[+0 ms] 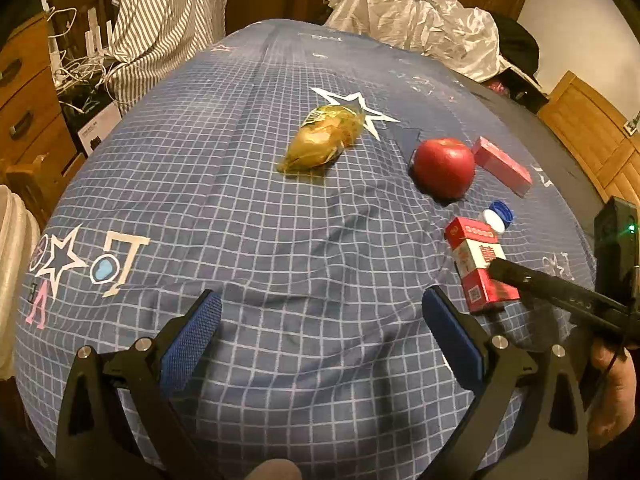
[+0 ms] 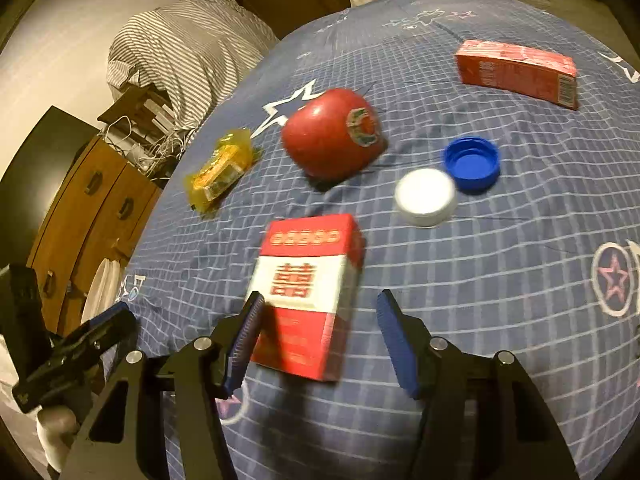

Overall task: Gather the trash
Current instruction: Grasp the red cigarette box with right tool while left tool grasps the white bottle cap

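the red and white cigarette pack (image 2: 308, 296) lies flat on the blue checked bedcover (image 2: 480, 300), near the front edge, with its lower half between the fingers of the right gripper (image 2: 320, 340). the jaws are half spread around it: the left pad (image 2: 244, 340) is seen at the pack's side, perhaps touching, while the right pad (image 2: 396, 344) stands clear of it, so the pack is not yet pinched. the left gripper (image 1: 316, 340) is spread wide over bare cover, with nothing between its pads.

the pack is judged light and thin-walled, likely to dent if squeezed hard, with glossy faces that may slip; it is best taken across its two narrow long sides, low on the body. the soft cover beneath would give under any downward push.

beyond the pack are a white cap (image 2: 426, 196) and a blue cap (image 2: 472, 162) just beside each other, a red apple (image 2: 332, 136), a yellow wrapper (image 2: 220, 168) and a long red box (image 2: 516, 72). a wooden chest of drawers (image 2: 92, 208) and a striped cloth (image 2: 184, 52) are seen beside the bed
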